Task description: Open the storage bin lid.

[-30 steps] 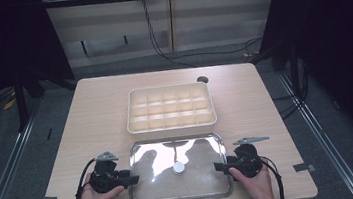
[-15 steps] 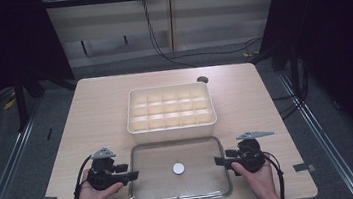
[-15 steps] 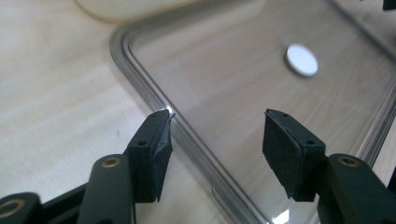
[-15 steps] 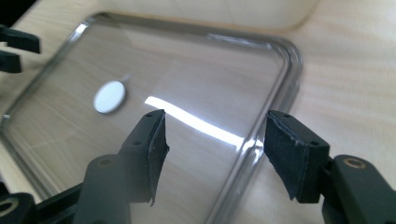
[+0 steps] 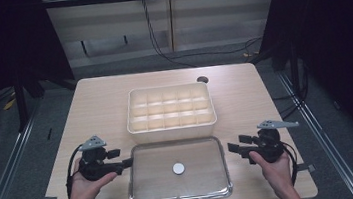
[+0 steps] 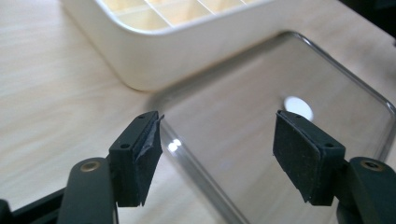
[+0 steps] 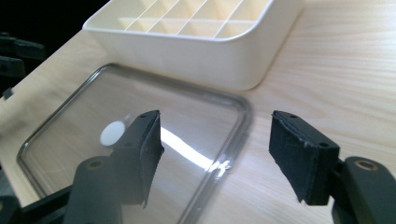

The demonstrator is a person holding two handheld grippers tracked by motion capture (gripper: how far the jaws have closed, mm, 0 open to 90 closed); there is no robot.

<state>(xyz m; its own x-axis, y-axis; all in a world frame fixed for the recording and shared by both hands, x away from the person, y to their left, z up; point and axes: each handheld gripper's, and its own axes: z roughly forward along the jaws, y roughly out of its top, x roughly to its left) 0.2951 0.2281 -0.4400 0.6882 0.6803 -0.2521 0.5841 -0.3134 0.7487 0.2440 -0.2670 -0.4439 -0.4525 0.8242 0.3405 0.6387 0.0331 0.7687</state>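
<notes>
Dark floor and black curtains surround a pale wooden table (image 5: 100, 113) in the middle of the high view, with cables trailing across the floor at the top. A cream tray (image 5: 172, 125) with a grid of compartments sits at the centre of the frame, and just below it, nearly touching its near wall, a clear lid (image 5: 180, 192) with a white knob (image 5: 178, 168) lies flat. At lower left the left gripper (image 5: 127, 163) rests on the table in the person's hand, its tips at the lid's left edge; in the left gripper view the jaws stand wide apart with the lid's rim (image 6: 201, 172) between them and nothing clamped. At lower right the right gripper (image 5: 233, 149) sits just beside the lid's right edge without touching it; in the right gripper view its jaws are likewise spread, the lid's corner (image 7: 238, 135) lying between them, with the tray (image 7: 205, 60) across the top of that frame.
</notes>
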